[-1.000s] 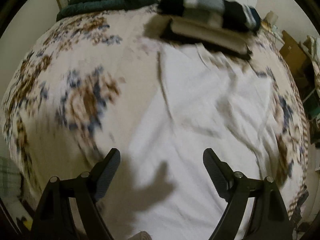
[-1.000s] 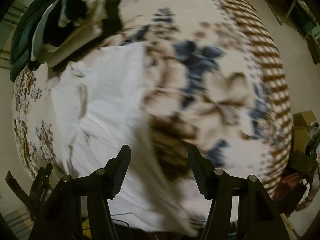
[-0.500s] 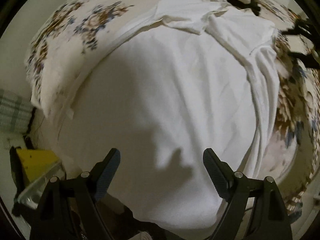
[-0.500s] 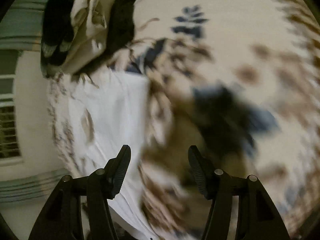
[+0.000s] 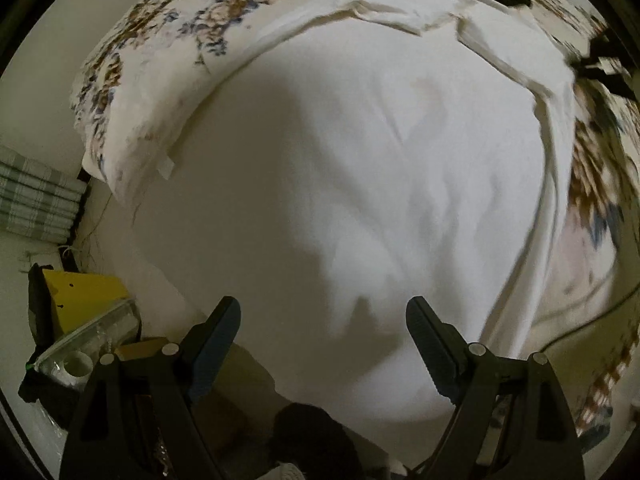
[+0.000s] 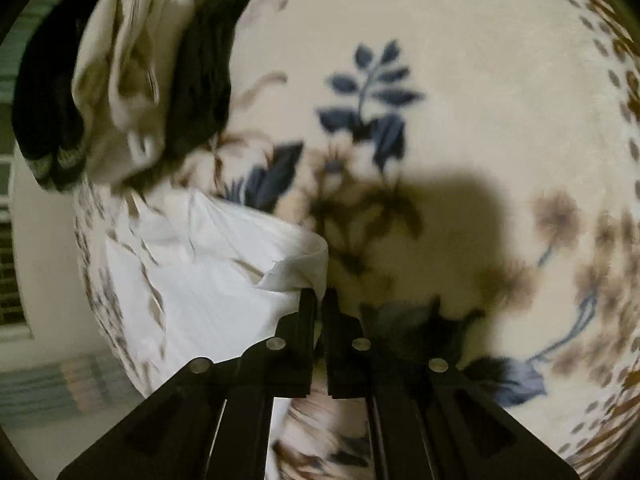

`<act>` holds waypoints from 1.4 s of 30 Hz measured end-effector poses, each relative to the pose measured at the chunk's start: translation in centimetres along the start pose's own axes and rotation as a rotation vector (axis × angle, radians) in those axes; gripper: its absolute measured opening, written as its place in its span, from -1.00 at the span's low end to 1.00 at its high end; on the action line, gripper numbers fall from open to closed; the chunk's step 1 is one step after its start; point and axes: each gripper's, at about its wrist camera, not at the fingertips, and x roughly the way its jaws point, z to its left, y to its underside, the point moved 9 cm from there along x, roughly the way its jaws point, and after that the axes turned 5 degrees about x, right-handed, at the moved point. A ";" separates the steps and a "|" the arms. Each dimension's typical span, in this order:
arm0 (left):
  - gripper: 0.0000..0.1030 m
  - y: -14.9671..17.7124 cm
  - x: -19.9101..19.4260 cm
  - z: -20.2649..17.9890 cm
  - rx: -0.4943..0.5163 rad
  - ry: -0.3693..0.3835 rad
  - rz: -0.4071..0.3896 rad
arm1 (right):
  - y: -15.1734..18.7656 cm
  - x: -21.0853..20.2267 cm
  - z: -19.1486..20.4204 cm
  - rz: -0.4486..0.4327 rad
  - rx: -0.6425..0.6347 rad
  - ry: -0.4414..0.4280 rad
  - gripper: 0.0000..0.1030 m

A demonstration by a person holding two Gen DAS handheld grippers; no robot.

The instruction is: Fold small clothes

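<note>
A white garment (image 5: 360, 168) lies spread flat on the flower-print bed cover (image 5: 160, 40), its lower hem hanging over the near bed edge. My left gripper (image 5: 323, 320) is open and empty, just above that hem. In the right wrist view my right gripper (image 6: 319, 300) is shut on a corner of the white garment (image 6: 224, 280) and lifts it slightly off the bed cover (image 6: 480, 100). The right gripper also shows in the left wrist view (image 5: 604, 60) at the far right edge.
A pile of folded dark and light clothes (image 6: 132, 72) sits at the head of the bed. A yellow box (image 5: 80, 292) and a clear bag (image 5: 80, 344) lie on the floor to the left. A checked cloth (image 5: 36, 204) lies beside the bed.
My right gripper has closed on the garment's corner; it was open before. My left gripper has drawn back toward the near bed edge and stays open.
</note>
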 end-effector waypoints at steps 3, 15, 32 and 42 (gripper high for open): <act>0.64 1.4 -0.7 -1.4 0.052 0.034 -0.004 | 0.7 -1.0 -0.1 0.031 0.004 0.009 -0.20; 0.07 8.6 3.1 -12.8 0.261 0.185 0.114 | 11.3 -5.3 -7.6 0.159 -0.031 0.028 -0.04; -0.97 1.6 -3.4 -3.6 0.037 0.243 -0.021 | 5.1 1.3 2.5 0.039 0.038 -0.126 -0.91; -0.97 -3.2 -6.1 6.5 -0.124 0.323 -0.086 | 4.9 -2.6 15.8 -0.032 -0.131 -0.029 -0.93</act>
